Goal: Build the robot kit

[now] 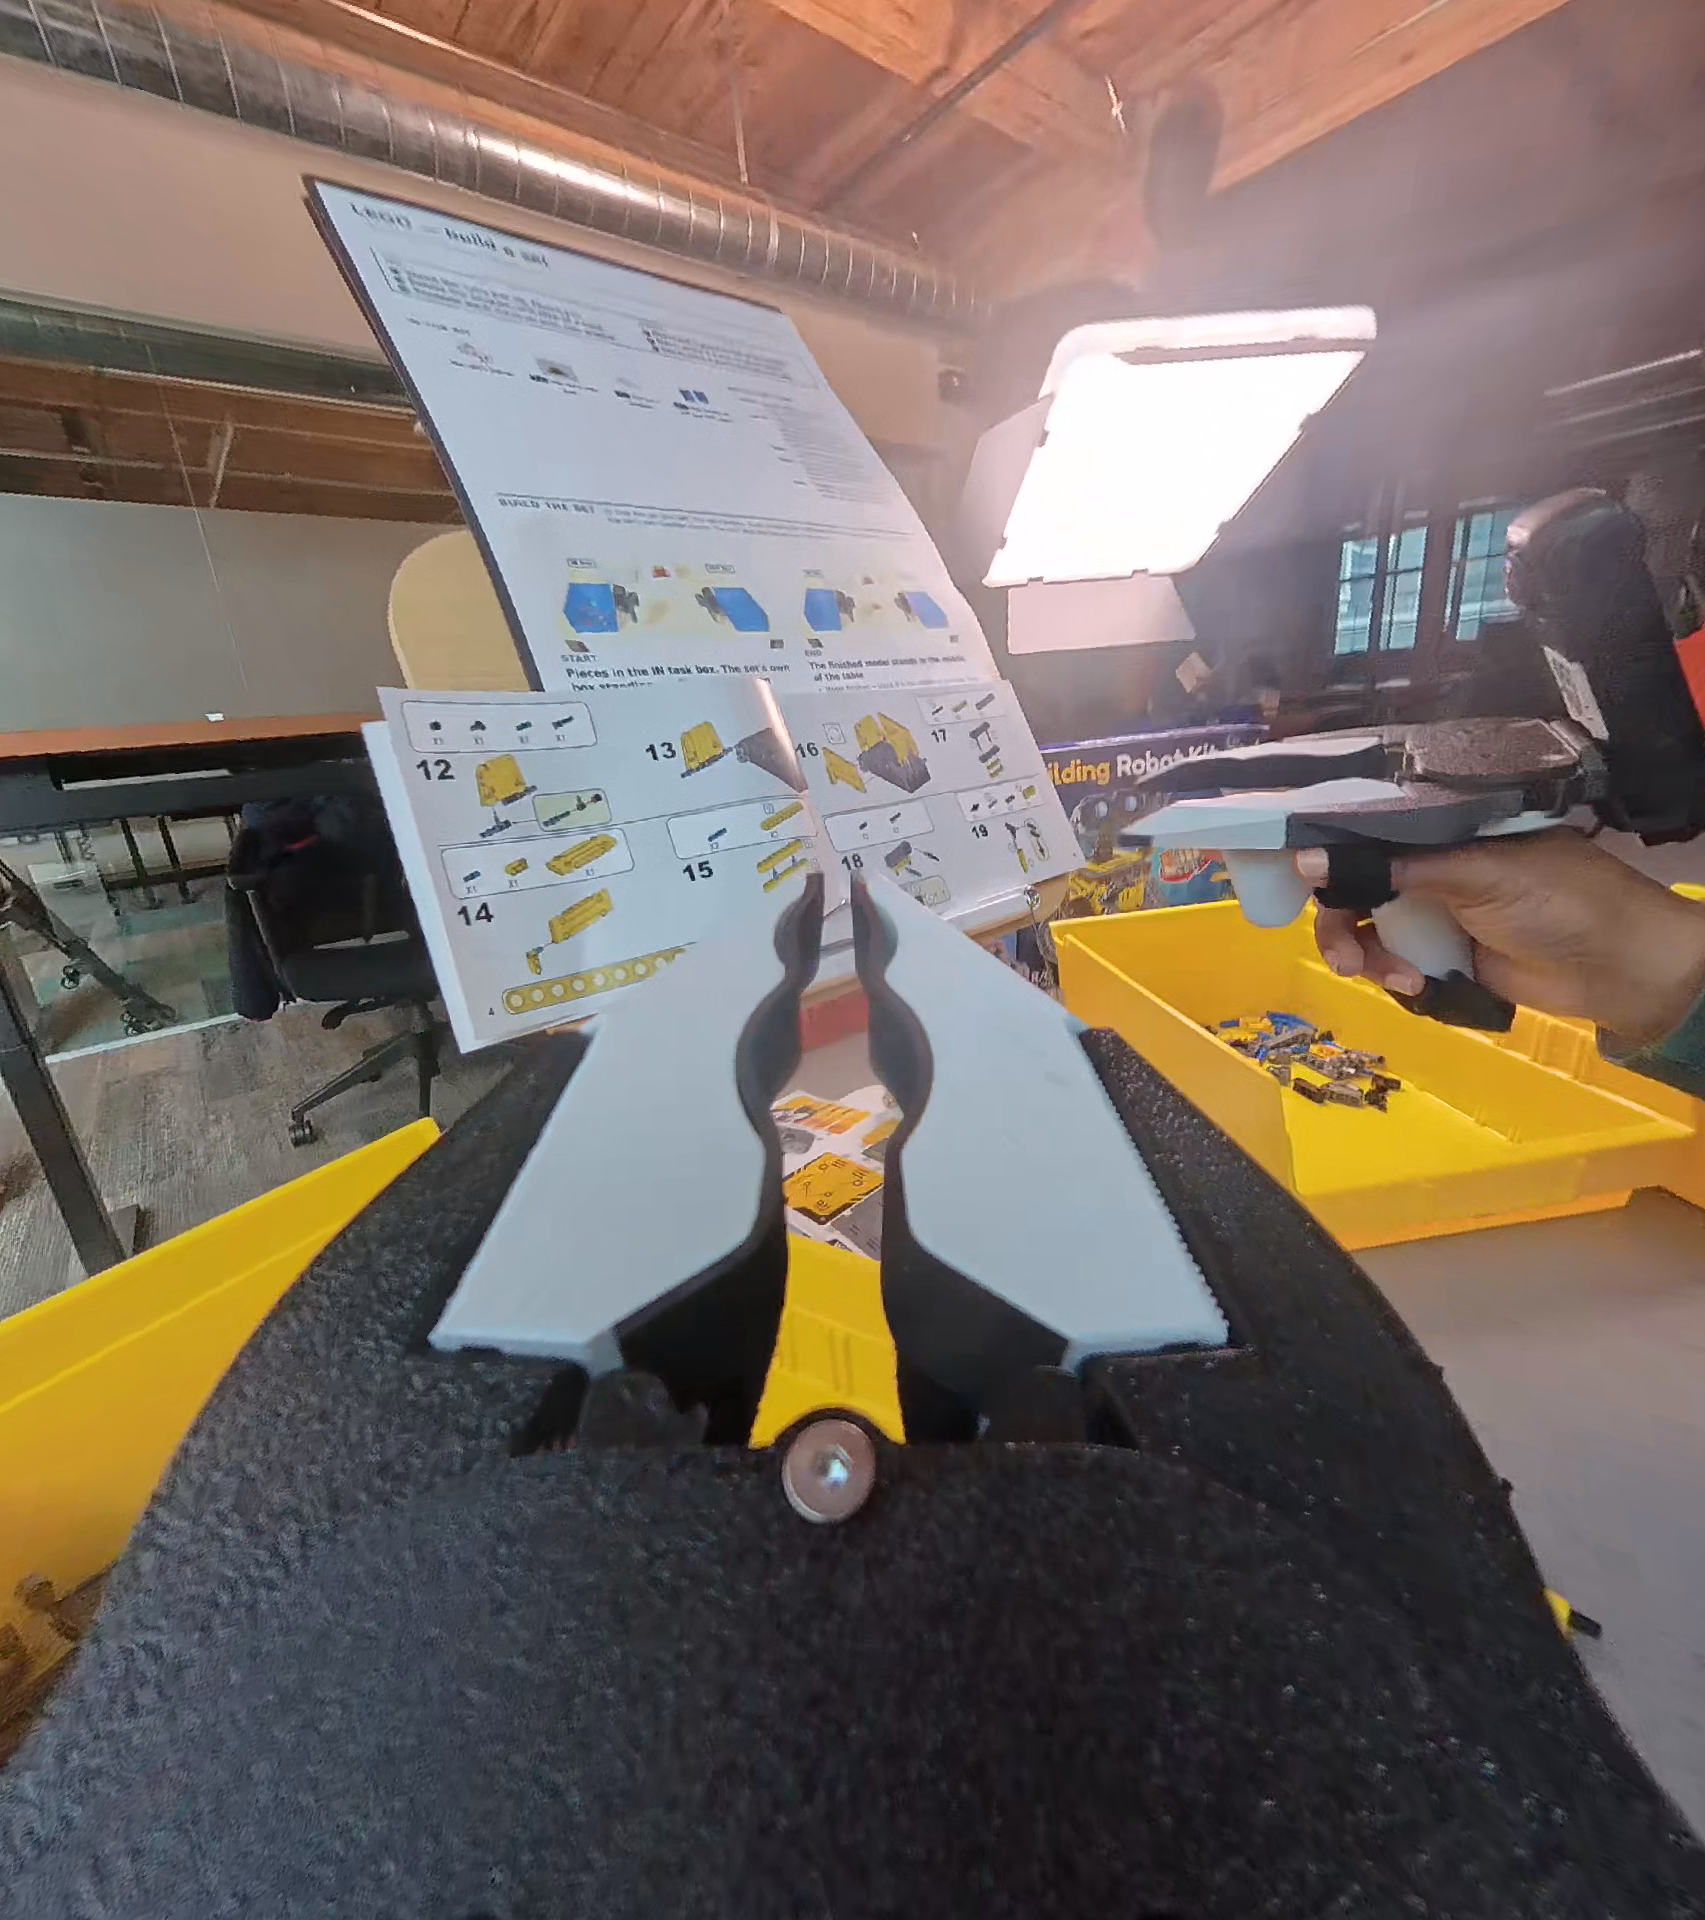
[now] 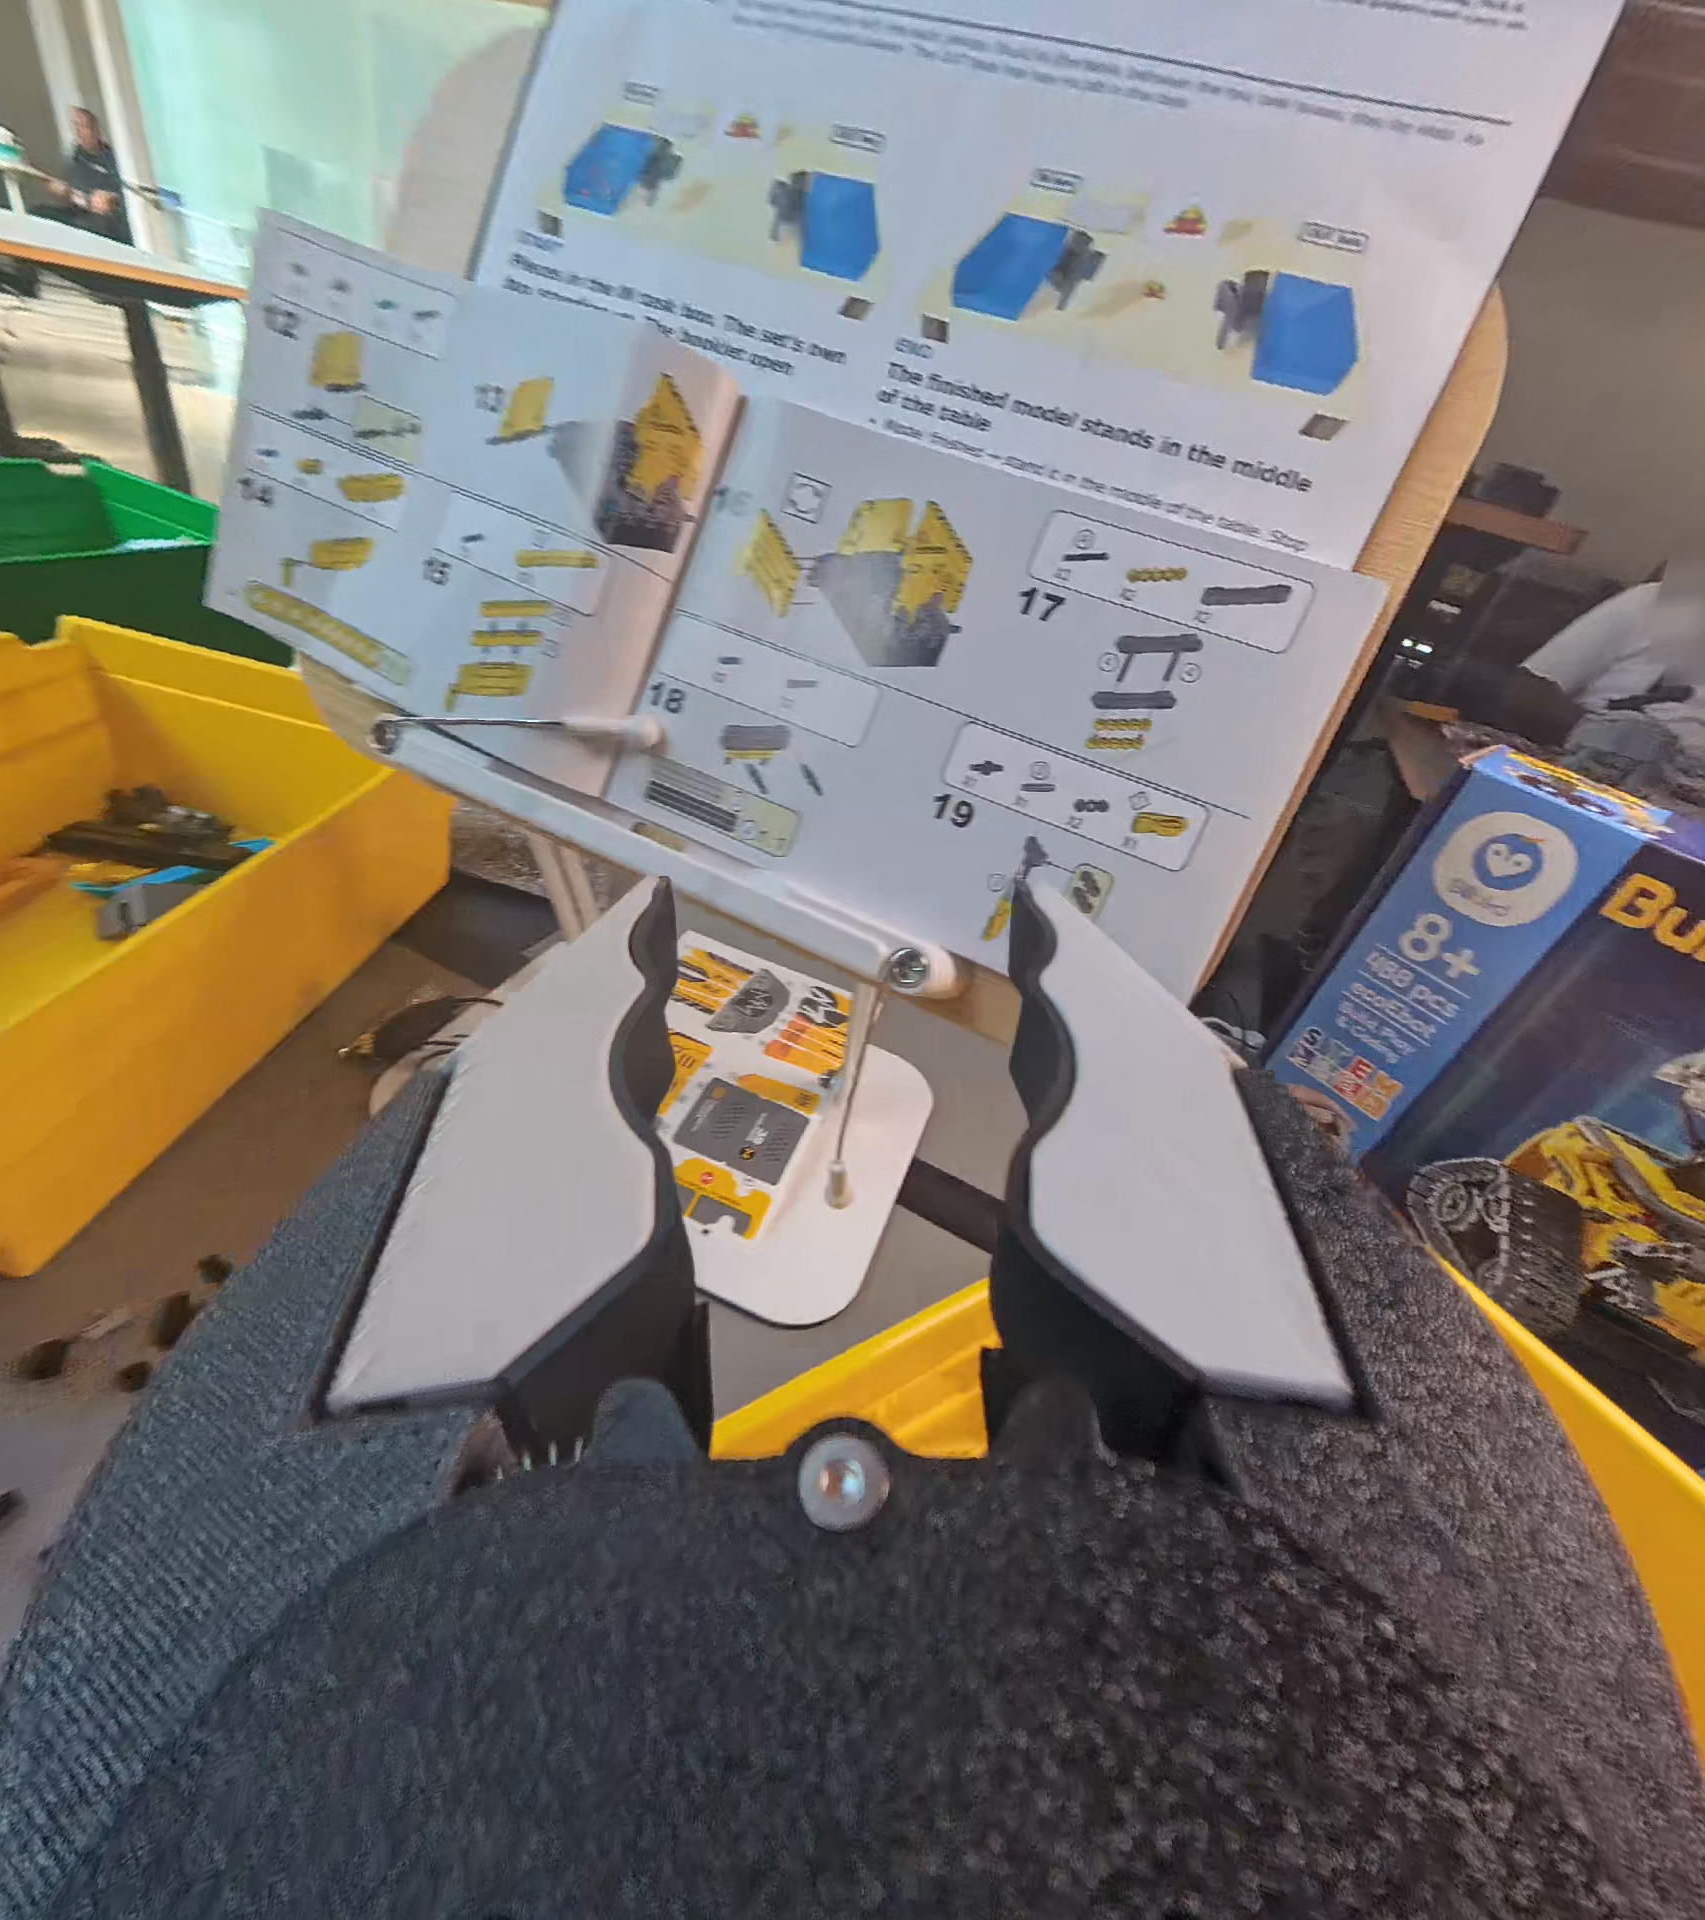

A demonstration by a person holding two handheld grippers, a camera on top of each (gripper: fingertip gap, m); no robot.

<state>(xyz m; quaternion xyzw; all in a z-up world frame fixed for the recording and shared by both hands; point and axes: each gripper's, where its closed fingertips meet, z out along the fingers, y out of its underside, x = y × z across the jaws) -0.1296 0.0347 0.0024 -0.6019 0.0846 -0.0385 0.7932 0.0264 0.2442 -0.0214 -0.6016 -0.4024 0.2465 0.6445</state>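
My left gripper [image 1: 834,883] is shut and empty, raised in front of an open instruction booklet [image 1: 619,831] that stands on a white holder. My right gripper [image 2: 843,894] is open and empty, close to the booklet's lower right page [image 2: 983,675] and the holder's clip arm [image 2: 682,831]. It also shows in the left wrist view [image 1: 1134,805], held by a hand [image 1: 1513,925] at the right. A sticker sheet [image 2: 754,1081] lies on the holder's white base [image 2: 827,1247], between my right fingers.
A large printed sheet [image 1: 661,436] leans behind the booklet. A yellow bin [image 1: 1450,1101] holds small dark and blue pieces; it shows at the left in the right wrist view [image 2: 204,935]. A blue kit box [image 2: 1554,1039] stands at the right. Another yellow bin's rim [image 1: 100,1403] lies below my left gripper. Loose dark pieces [image 2: 100,1340] lie on the table. Some 25 centimetres of space lies between my two pairs of fingers.
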